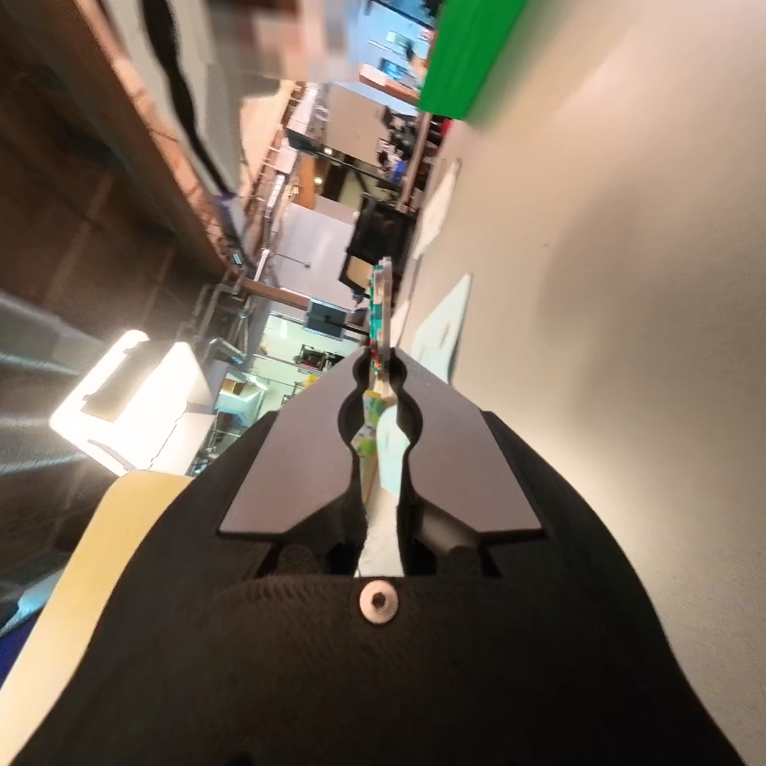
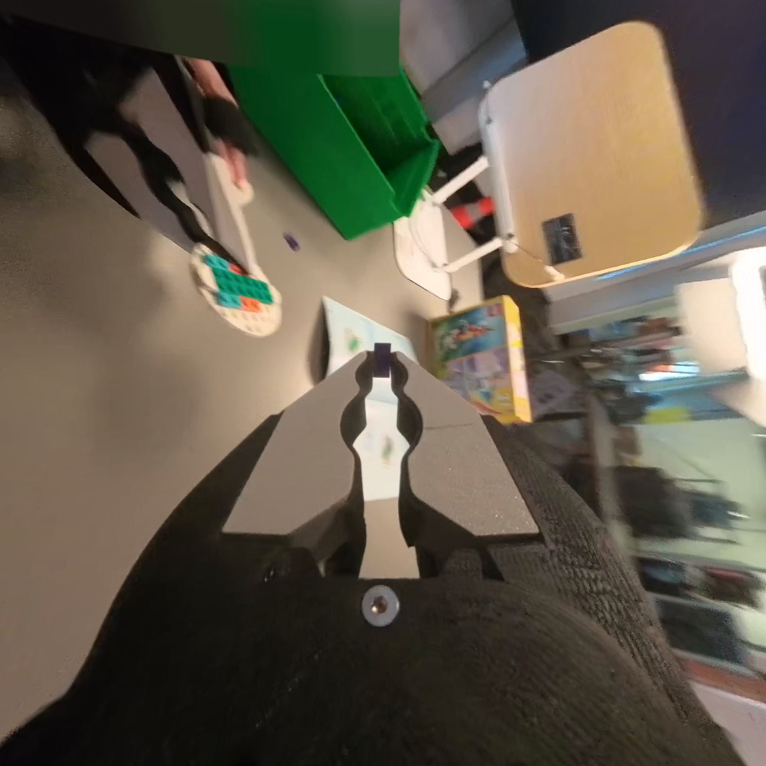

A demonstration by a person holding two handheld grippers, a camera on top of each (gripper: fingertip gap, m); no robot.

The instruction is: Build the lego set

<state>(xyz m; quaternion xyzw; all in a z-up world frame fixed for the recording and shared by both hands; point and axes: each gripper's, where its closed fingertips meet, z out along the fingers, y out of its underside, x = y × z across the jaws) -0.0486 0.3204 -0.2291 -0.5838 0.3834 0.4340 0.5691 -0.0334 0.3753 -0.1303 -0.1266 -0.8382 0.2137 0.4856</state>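
Note:
My left gripper [image 1: 379, 356] is shut on the edge of a round white lego plate [image 1: 385, 306] that carries teal and orange bricks, seen edge-on and held off the table. In the right wrist view the same plate [image 2: 238, 296] shows its face, held by the left gripper [image 2: 215, 244] at the upper left. My right gripper [image 2: 381, 358] is shut on a small dark purple brick [image 2: 381, 359], held above the table and apart from the plate. A loose purple piece [image 2: 291, 241] lies on the grey table [image 2: 103, 373].
A green bin [image 2: 331, 157] stands on the table behind the plate. An open instruction booklet [image 2: 364, 331] and the yellow lego box [image 2: 481, 356] lie beyond my right fingertips. A chair with a wooden seat [image 2: 592, 153] stands past the table edge. The left gripper's tips are roughly 12 centimeters from the right gripper's.

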